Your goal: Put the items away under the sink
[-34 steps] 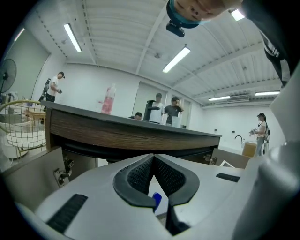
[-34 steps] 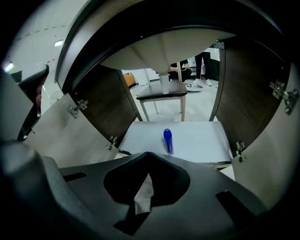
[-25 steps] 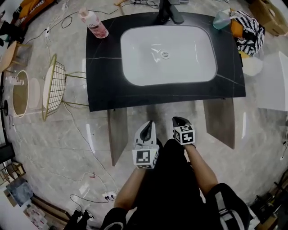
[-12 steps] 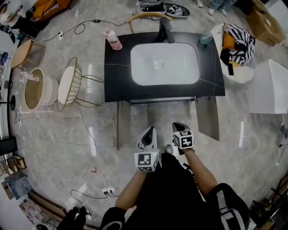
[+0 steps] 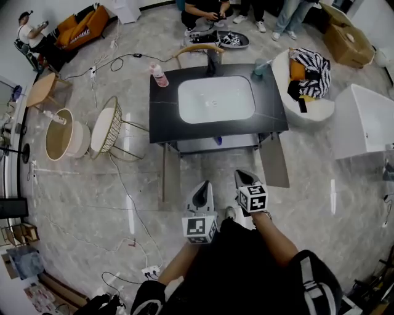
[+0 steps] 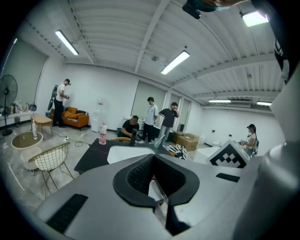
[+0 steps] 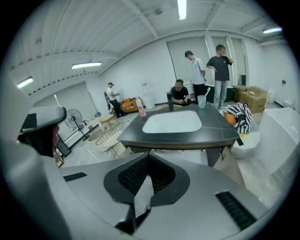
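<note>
A black vanity counter [image 5: 166, 117] with a white basin [image 5: 215, 98] stands well ahead of me. On it are a pink bottle [image 5: 159, 75], a dark faucet [image 5: 213, 61] and a pale teal cup [image 5: 259, 66]. Both cabinet doors hang open, the left door [image 5: 171, 178] and the right door [image 5: 274, 161]. A small blue thing [image 5: 217, 141] shows on the shelf under the basin. My left gripper [image 5: 202, 188] and right gripper [image 5: 244, 179] are held close to my body, side by side, both shut and empty. In the gripper views the left gripper [image 6: 154, 180] and right gripper [image 7: 149, 180] point toward the counter [image 7: 220, 126].
A gold wire chair [image 5: 109, 126] and a round side table [image 5: 61, 134] stand left of the vanity. A white seat with striped cloth [image 5: 306, 80] and a white tub [image 5: 366, 123] are at the right. Cables [image 5: 132, 221] trail over the floor. Several people [image 5: 206, 9] are behind the vanity.
The vanity has shrunk and moved farther off in the head view as I backed away. Both grippers stayed shut near my body.
</note>
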